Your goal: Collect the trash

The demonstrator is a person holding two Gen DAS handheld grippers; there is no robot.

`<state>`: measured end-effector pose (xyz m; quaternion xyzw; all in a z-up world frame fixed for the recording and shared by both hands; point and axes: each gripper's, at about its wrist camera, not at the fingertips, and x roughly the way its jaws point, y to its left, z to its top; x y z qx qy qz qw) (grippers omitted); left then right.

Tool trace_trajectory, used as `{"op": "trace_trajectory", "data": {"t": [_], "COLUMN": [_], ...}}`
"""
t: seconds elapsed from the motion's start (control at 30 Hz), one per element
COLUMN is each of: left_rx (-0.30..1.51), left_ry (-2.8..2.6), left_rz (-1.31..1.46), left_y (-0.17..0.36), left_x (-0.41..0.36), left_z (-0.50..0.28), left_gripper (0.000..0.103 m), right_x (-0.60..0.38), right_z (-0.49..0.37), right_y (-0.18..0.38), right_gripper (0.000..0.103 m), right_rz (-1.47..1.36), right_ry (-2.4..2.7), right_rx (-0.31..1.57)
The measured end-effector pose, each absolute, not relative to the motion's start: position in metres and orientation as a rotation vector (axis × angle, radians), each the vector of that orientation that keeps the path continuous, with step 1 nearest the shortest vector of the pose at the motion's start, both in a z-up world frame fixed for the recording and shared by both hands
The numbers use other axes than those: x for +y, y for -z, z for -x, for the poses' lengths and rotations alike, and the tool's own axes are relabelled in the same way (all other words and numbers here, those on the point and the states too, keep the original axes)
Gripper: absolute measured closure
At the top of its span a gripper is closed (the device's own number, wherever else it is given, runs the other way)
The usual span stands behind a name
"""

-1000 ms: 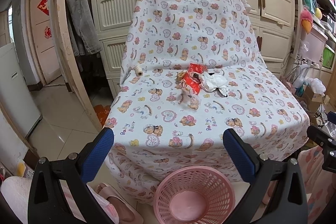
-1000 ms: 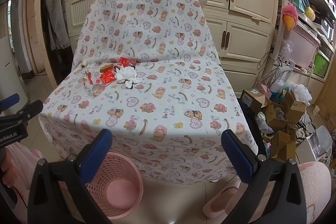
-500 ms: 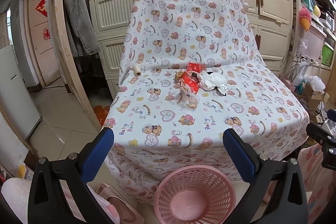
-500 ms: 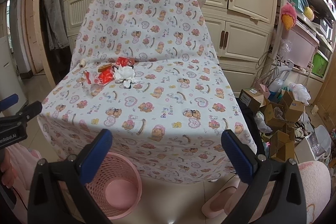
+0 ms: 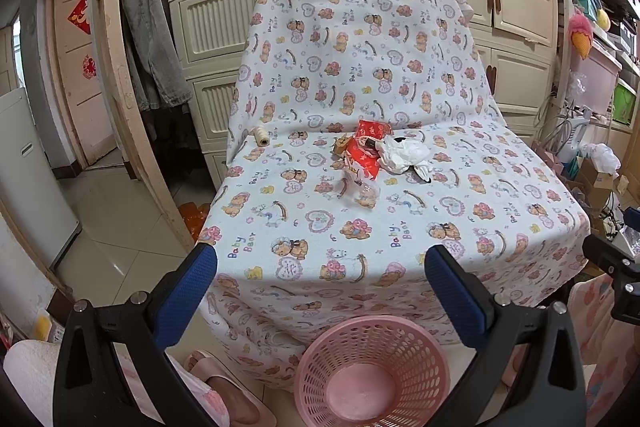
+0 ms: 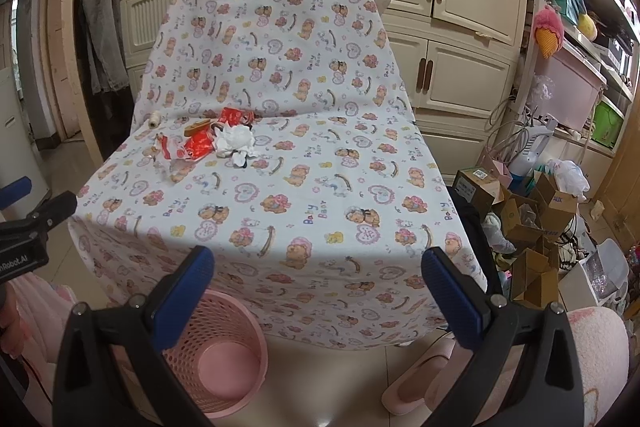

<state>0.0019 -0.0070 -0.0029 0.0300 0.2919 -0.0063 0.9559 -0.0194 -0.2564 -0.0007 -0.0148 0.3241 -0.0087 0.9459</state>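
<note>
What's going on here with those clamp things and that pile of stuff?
A person holds a left gripper and a right gripper, both open and empty, short of a cloth-covered table. Trash lies there untouched: red wrappers and crumpled white tissue. The pink basket on the floor looks empty.

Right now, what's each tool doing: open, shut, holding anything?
Left tool: open, holding nothing, short of the trash pile.
Right tool: open, holding nothing, at the table's near edge.

Left tongs agape, pink basket below.
</note>
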Motion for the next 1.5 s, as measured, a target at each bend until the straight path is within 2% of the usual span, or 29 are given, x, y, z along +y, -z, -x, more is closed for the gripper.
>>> {"op": "trace_trajectory", "data": {"t": [1.5], "left_rx": [0.596], "left_ry": [0.016], "left_rz": [-0.057], "left_y": [0.001], "left_x": [-0.004], "left_z": [-0.003], "left_gripper": [0.0], "right_x": [-0.245], "right_z": [0.018], "right_y": [0.005], "right_gripper": [0.0], "right_rz": [0.06], "right_ry": [0.027], "right_rx": [0.661]}}
